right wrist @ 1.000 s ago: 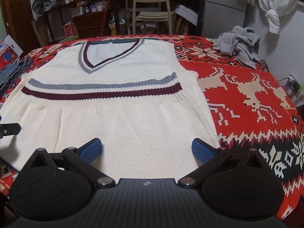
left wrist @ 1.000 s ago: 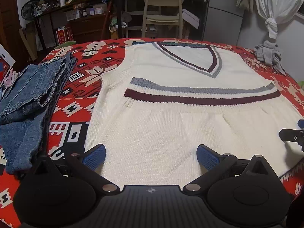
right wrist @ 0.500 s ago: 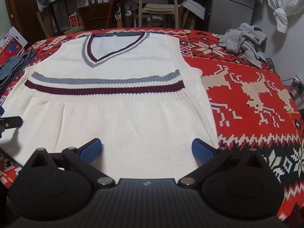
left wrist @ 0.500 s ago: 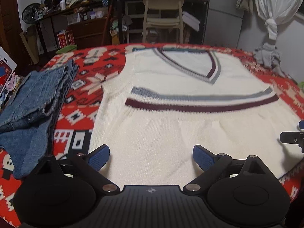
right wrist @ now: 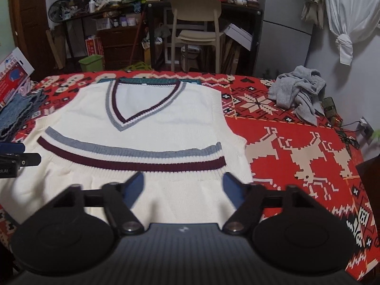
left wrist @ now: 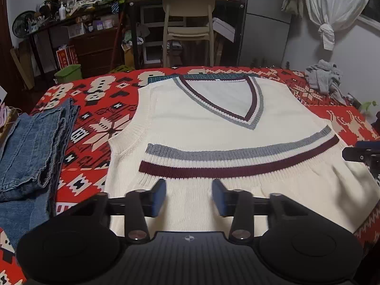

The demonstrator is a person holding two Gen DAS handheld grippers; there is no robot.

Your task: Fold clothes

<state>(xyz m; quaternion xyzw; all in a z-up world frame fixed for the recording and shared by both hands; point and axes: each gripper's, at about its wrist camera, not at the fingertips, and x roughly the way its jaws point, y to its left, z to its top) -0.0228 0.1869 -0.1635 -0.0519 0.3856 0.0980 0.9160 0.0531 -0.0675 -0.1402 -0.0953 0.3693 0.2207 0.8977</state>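
Left wrist view shows the cream V-neck knit vest (left wrist: 213,128) spread flat mid-frame on the patterned desk (left wrist: 99,118). Soft, limp and stretchy, it is likely best pinched at its hem or side edges. Left gripper (left wrist: 189,198) and right gripper (right wrist: 181,187) stand partly open, holding nothing, over its lower part.

The vest (left wrist: 213,128) lies mid-frame on the surface (left wrist: 99,118). Jeans (left wrist: 30,147) lie left. A cloth pile (left wrist: 324,77) sits upper right.
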